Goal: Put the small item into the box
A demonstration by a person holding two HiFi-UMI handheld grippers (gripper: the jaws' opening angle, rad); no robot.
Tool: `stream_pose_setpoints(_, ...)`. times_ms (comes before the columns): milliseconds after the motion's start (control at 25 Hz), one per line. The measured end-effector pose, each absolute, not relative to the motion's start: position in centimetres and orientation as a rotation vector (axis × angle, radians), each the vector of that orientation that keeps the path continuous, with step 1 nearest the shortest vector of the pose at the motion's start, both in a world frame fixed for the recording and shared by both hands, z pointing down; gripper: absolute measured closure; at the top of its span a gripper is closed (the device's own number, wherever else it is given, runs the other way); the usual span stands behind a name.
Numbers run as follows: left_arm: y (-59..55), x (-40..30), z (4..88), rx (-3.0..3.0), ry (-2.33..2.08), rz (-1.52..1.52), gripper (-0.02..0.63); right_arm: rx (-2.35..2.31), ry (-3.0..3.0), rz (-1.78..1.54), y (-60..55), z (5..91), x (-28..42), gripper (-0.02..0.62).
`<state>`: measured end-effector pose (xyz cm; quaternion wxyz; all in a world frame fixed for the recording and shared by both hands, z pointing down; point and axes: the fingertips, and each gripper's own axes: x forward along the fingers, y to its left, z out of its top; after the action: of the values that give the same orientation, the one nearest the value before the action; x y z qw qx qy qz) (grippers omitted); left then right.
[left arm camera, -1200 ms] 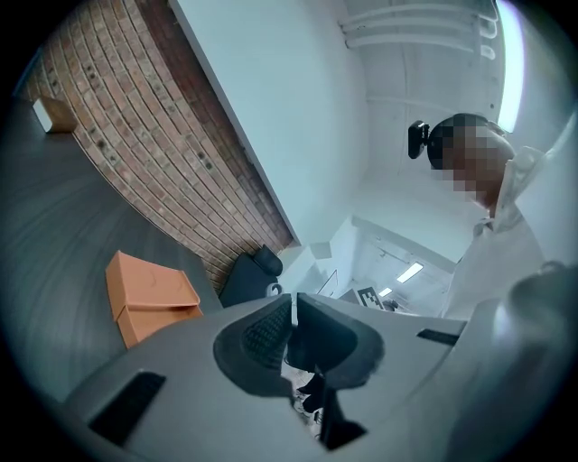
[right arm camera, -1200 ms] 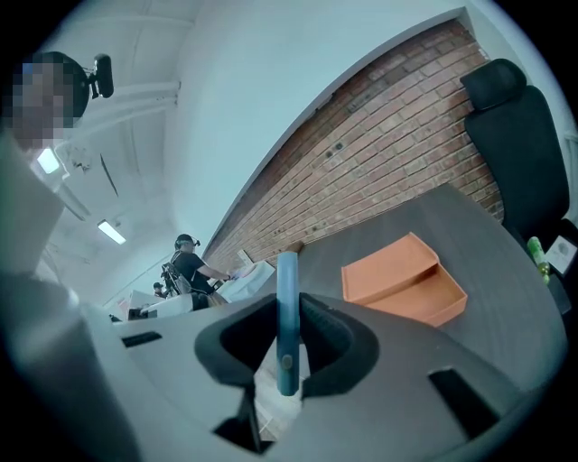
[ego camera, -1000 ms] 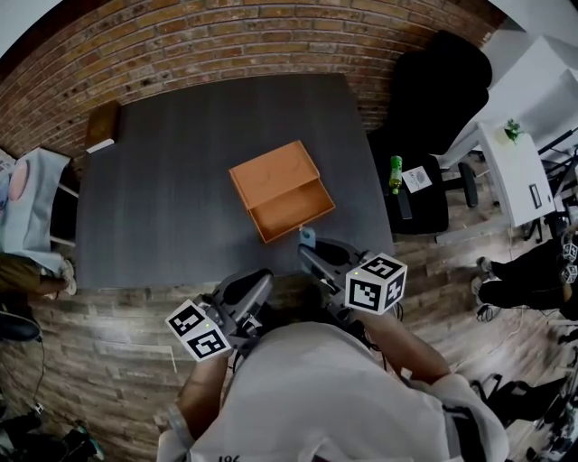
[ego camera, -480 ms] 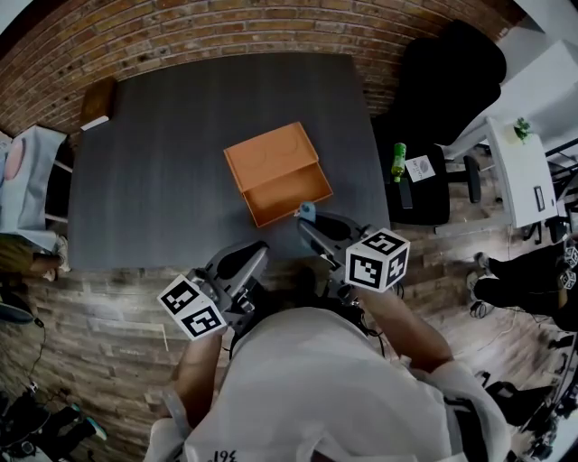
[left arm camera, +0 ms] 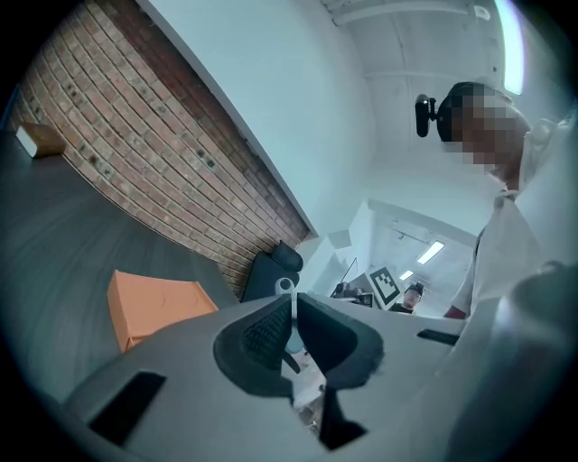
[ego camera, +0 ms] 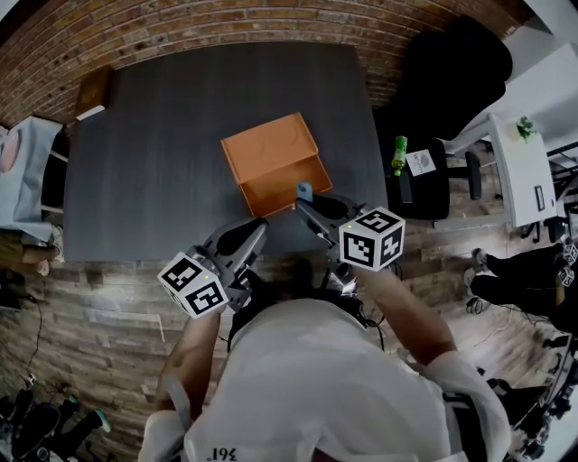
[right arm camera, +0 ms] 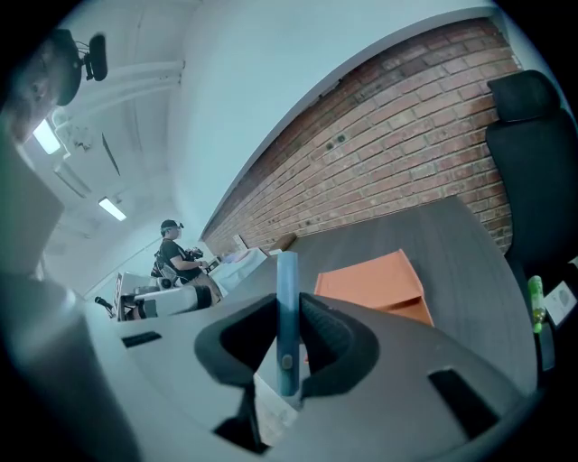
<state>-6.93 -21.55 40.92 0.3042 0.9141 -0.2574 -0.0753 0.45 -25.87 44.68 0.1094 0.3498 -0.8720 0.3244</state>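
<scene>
A thin blue strip (right arm camera: 287,298) is pinched upright in the right gripper (right arm camera: 288,338), near the orange box (ego camera: 269,153). It is judged light, stiff and slippery, best held by its flat faces. The left gripper's (left arm camera: 291,316) jaws are pressed together.

An office workroom: brick wall (ego camera: 226,23), black office chair (ego camera: 452,77), white desk (ego camera: 519,176), wooden floor (ego camera: 108,311).

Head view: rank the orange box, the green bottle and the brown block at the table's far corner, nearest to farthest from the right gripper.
1. orange box, mid-table, just ahead of the right gripper.
2. green bottle, past the table's right edge, by the chair.
3. brown block, far left corner.
</scene>
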Motion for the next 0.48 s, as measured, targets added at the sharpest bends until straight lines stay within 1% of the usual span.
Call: stream_pose_setpoints(480,-25.1,-5.9,46.3,2.424,-0.745,-0.005,0.580,0.993,-2.432,0.813,-29.8,49.5,0.1,0.512)
